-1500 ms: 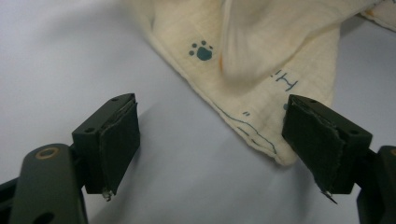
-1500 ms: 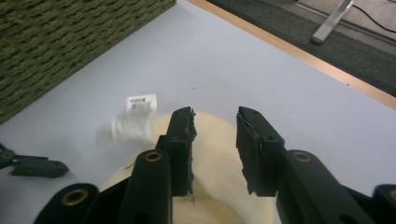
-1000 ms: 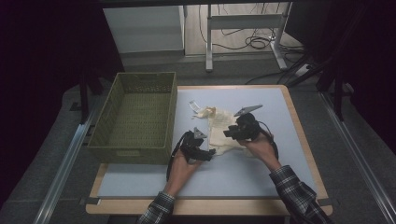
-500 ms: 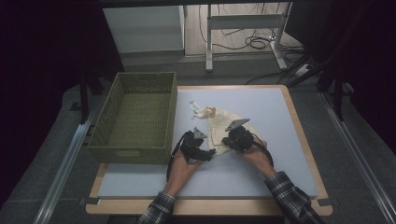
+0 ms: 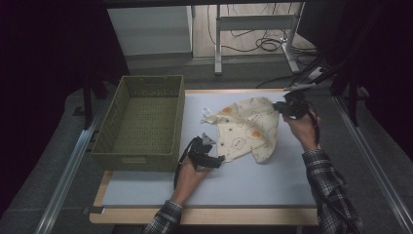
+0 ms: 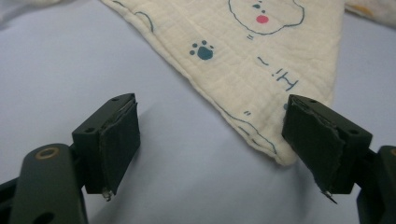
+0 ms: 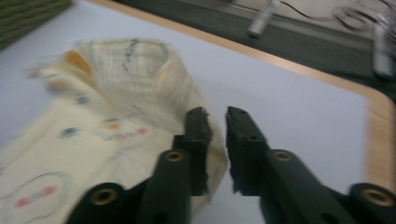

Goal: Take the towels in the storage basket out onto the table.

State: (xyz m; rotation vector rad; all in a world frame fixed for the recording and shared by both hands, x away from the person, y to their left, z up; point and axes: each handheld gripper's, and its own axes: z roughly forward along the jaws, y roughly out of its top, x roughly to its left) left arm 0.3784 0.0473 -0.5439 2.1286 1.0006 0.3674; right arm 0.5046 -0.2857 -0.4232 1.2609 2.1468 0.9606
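A cream cloth (image 5: 248,131) printed with small animals and paw marks lies spread on the pale blue mat (image 5: 253,180). My left gripper (image 5: 216,148) rests on the mat at the cloth's lower left corner. In the left gripper view its jaws (image 6: 219,144) stand wide open, with the cloth (image 6: 261,51) corner just inside the right jaw and untouched. My right gripper (image 5: 281,108) hovers at the cloth's upper right edge. Its jaws (image 7: 216,114) have just been opening and stand a narrow gap apart with nothing between them. The raised cloth (image 7: 116,107) edge lies against the left jaw's outer side.
An empty olive woven basket (image 5: 141,146) stands on the mat's left side, close to my left hand. The mat sits on a wooden board (image 5: 195,214) with a raised rim. Cables and metal table legs lie on the floor beyond the far edge.
My right gripper swept from the middle of the cloth to the right and away from me, rising a little. The bunched cloth got drawn out flat to the right. The left gripper stayed put.
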